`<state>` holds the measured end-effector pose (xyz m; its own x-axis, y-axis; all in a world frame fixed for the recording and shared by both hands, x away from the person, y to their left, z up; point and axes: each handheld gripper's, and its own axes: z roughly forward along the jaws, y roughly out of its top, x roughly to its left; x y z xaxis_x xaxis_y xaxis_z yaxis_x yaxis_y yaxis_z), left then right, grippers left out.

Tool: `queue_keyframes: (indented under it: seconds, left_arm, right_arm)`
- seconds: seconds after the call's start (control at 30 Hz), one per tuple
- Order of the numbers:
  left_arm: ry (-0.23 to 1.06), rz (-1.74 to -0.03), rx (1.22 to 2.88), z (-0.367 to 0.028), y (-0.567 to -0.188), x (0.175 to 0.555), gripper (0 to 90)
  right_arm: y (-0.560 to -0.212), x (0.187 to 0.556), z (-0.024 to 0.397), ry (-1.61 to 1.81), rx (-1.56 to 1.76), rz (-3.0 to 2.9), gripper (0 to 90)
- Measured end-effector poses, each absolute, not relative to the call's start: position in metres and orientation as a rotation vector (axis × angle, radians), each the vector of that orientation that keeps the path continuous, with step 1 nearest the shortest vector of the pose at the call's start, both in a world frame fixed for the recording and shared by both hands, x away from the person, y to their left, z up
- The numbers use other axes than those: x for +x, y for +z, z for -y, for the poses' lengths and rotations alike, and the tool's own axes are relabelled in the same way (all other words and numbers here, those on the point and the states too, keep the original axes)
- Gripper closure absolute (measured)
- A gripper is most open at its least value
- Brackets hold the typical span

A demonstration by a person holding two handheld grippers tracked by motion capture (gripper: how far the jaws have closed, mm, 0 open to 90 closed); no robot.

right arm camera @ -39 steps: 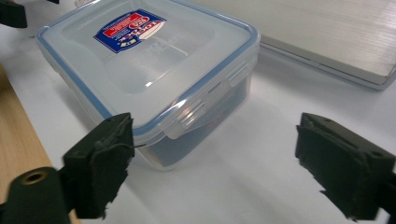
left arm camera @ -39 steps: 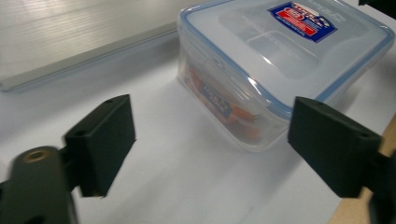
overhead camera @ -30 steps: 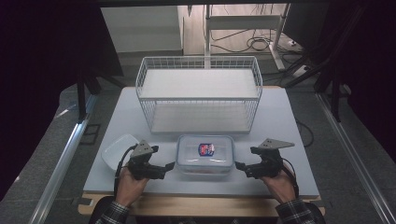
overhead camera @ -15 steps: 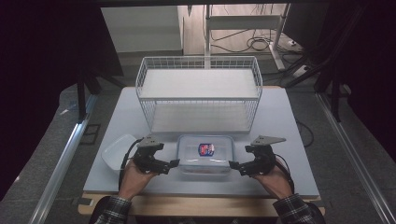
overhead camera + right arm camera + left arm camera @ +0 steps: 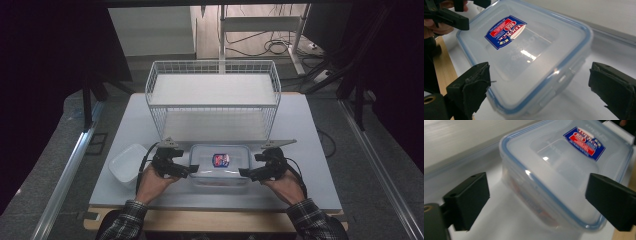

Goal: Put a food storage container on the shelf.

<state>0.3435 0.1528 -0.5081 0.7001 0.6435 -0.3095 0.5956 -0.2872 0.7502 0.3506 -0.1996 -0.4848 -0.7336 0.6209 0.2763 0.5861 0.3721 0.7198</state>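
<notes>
Both open grippers, left (image 5: 187, 171) and right (image 5: 246, 173), had closed in on the clear, blue-rimmed box (image 5: 220, 164), at 9 and 3 o'clock.

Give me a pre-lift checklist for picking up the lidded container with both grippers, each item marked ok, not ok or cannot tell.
1. Left gripper open, jaws straddling the plastic container's end: ok.
2. Right gripper open around the opposite end: ok.
3. Jaws gripping the container: not ok, gaps on both sides.
4. Lid seated flat on the container: ok; latches locked: cannot tell.
5. Path to wire basket free: ok.
6. Small white tub clear of the left hand: ok.
</notes>
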Motion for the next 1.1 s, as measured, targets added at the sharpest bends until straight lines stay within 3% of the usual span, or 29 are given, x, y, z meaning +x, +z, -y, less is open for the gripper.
queue_keyframes:
  seconds: [0.27,0.5,0.73,0.77,0.8,0.83,1.0,1.1]
  left_arm:
    - [-0.162,-0.939,1.976,-0.140,-0.519,0.355,0.0]
    - [-0.223,-0.962,1.994,-0.140,-0.519,0.353,0.8]
    - [-0.142,-0.913,2.045,-0.148,-0.504,0.339,16.8]
    - [-0.080,-0.894,2.081,-0.145,-0.499,0.331,17.7]
    - [-0.080,-0.894,2.081,-0.145,-0.499,0.331,19.8]
    - [-0.060,-0.915,2.034,-0.151,-0.495,0.324,26.0]
    - [-0.085,-0.928,1.950,-0.162,-0.496,0.315,45.1]
    - [-0.058,-0.942,1.953,-0.160,-0.493,0.306,46.0]
  right_arm:
    - [-0.499,0.365,0.194,1.351,1.258,-2.656,3.9]
    - [-0.502,0.367,0.196,1.388,1.324,-2.679,6.6]
    - [-0.490,0.356,0.199,1.316,1.341,-2.699,18.7]
    - [-0.486,0.351,0.202,1.322,1.370,-2.671,26.9]
    - [-0.486,0.351,0.202,1.322,1.370,-2.671,26.9]
    - [-0.483,0.347,0.208,1.367,1.394,-2.637,35.9]
    - [-0.480,0.336,0.219,1.475,1.424,-2.586,48.1]
    - [-0.480,0.331,0.221,1.496,1.415,-2.572,49.8]
